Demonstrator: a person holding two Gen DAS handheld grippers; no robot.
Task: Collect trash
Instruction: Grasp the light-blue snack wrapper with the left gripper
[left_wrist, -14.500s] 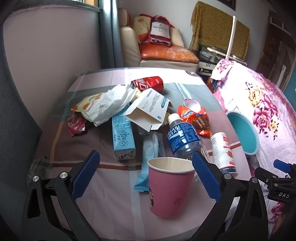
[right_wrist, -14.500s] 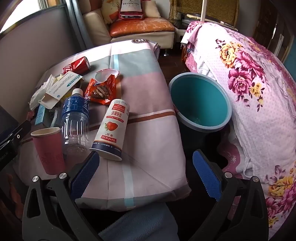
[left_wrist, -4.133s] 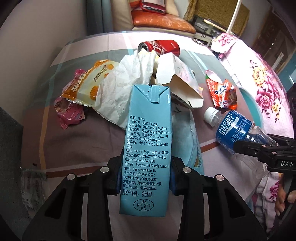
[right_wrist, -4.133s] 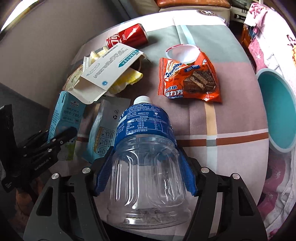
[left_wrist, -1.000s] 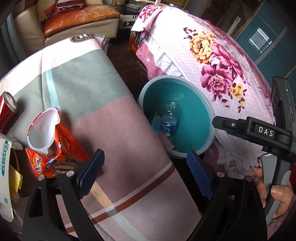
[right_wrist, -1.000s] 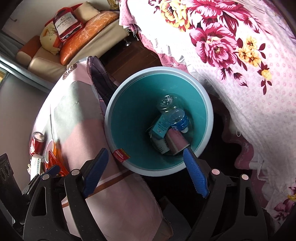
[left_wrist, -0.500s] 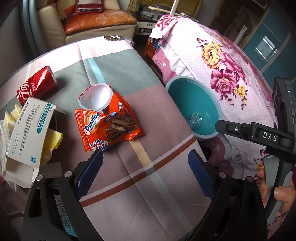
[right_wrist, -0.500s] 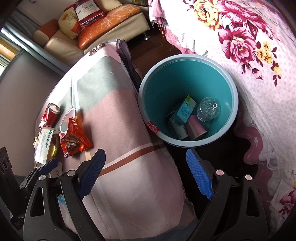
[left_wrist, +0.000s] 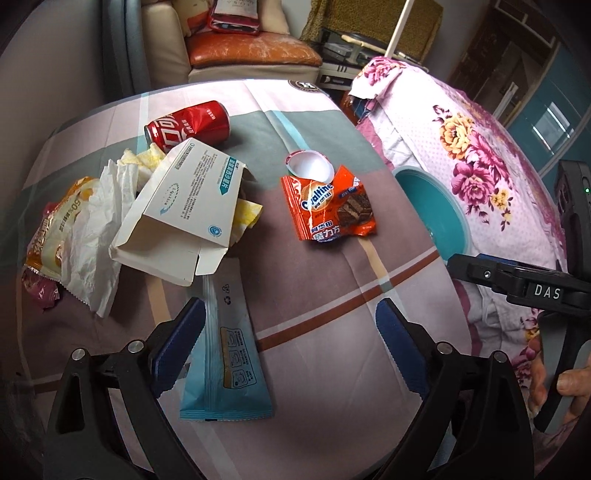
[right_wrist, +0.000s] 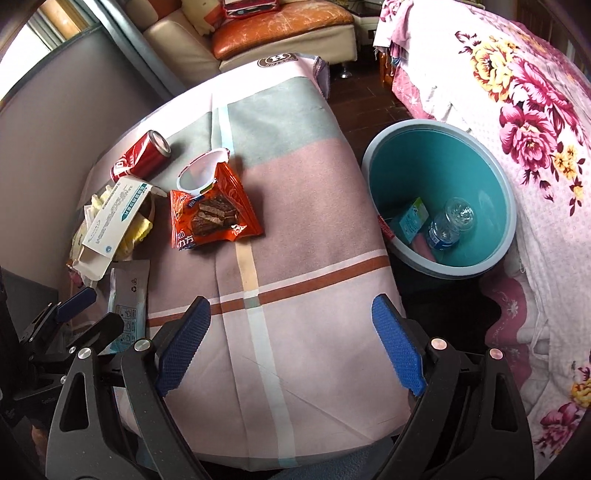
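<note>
Gaping wide, left tongs (left_wrist: 290, 334) empty over blue wrapper (left_wrist: 225, 354); right tongs (right_wrist: 290, 338) likewise wide, empty.

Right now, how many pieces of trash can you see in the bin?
3: a carton at the left, a bottle beside it on the right, something pink under both. More may lie hidden beneath.

You had a teal bin (right_wrist: 439, 173) at right, an orange wrapper (right_wrist: 214, 214) mid-frame, a red can (right_wrist: 142, 158) upper left, on pink-and-grey checked cloth (right_wrist: 295, 177), beside a magenta-flowered pink bedspread (right_wrist: 524, 96).
</note>
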